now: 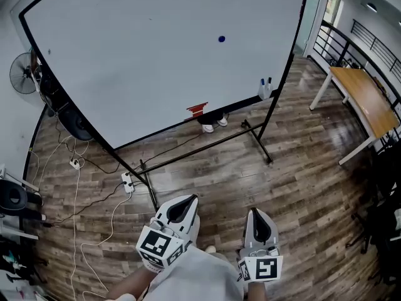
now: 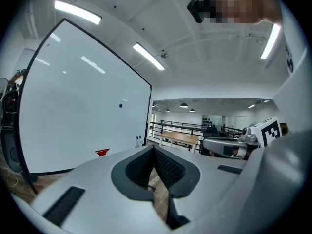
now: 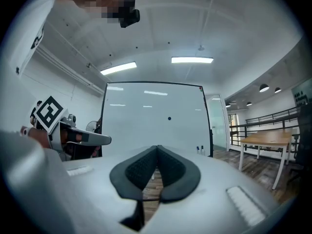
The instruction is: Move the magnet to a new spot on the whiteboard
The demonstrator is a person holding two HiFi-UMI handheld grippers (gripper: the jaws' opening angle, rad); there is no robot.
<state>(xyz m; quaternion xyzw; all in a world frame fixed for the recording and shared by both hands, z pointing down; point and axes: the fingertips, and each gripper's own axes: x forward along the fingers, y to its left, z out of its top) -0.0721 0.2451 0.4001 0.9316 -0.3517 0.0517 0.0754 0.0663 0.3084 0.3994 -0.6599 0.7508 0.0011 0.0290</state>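
Observation:
A small blue magnet (image 1: 221, 39) sticks on the large whiteboard (image 1: 144, 61), upper right of its face; it also shows as a dot, the magnet (image 2: 121, 105) in the left gripper view and the magnet (image 3: 169, 118) in the right gripper view. Both grippers are held low, close to the person's body, far from the board. My left gripper (image 1: 186, 207) is shut with nothing between its pads (image 2: 154, 149). My right gripper (image 1: 257, 221) is likewise shut and empty, its black pads (image 3: 157, 150) meeting at the tips.
A red eraser (image 1: 197, 109) and markers in a holder (image 1: 265, 88) sit along the board's lower edge. The board's black stand legs (image 1: 207, 149) spread over the wooden floor. A wooden table (image 1: 363, 99) stands right, a fan (image 1: 24, 73) and cables (image 1: 75, 187) left.

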